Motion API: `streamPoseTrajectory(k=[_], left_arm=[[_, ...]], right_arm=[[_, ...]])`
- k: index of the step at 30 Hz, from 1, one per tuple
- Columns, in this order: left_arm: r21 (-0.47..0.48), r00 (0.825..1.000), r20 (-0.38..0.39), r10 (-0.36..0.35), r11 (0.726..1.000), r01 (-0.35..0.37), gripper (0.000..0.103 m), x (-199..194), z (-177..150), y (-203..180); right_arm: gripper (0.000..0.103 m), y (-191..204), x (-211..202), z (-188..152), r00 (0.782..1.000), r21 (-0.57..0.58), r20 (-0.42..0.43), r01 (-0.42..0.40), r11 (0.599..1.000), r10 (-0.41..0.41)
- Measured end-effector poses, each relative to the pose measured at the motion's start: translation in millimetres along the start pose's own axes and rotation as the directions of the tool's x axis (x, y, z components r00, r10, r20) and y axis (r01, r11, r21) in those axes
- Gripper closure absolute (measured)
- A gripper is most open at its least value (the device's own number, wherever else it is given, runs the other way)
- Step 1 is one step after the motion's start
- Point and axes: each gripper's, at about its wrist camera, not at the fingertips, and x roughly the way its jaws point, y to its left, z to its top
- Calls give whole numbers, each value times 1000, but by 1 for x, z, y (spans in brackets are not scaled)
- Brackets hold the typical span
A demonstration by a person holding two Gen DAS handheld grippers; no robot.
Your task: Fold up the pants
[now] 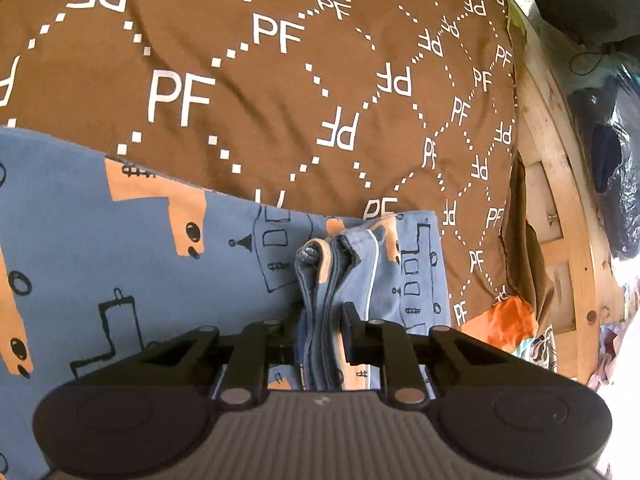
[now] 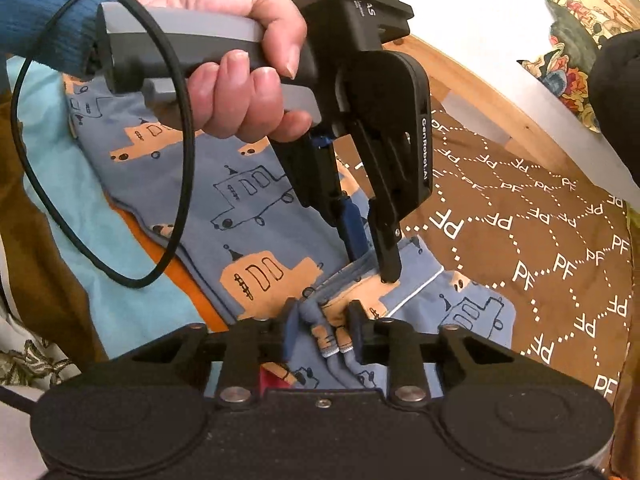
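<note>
The pants (image 1: 160,280) are blue with orange and outlined vehicle prints and lie on a brown bedspread (image 1: 280,80). My left gripper (image 1: 322,320) is shut on a bunched edge of the pants, several layers thick. In the right wrist view the pants (image 2: 248,208) spread to the left. My right gripper (image 2: 322,330) is shut on a bunched hem. The left gripper (image 2: 372,268), held by a hand, pinches the same folded edge just beyond it.
The brown bedspread (image 2: 540,240) has white PF lettering. A wooden bed frame (image 1: 560,200) runs along the right, with dark bags (image 1: 616,184) beyond. Orange and light blue cloth (image 2: 132,248) lies under the pants. A black cable (image 2: 176,160) loops from the left gripper's handle.
</note>
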Motion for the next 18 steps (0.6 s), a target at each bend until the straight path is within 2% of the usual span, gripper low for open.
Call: streamPoseTrajectory(k=[5, 11, 18], left_arm=[[10, 1000, 4, 7, 1000, -7, 86, 0, 0, -4], [40, 1000, 13, 10, 999, -11, 90, -3, -1, -9], [64, 999, 25, 23, 998, -25, 91, -7, -3, -17]], right_arm=[[85, -5, -4, -1, 1000, 57, 12, 2, 998, -3], [86, -21, -10, 0, 999, 162, 33, -47, 986, 42], [86, -27, -13, 2, 997, 183, 28, -73, 980, 69]])
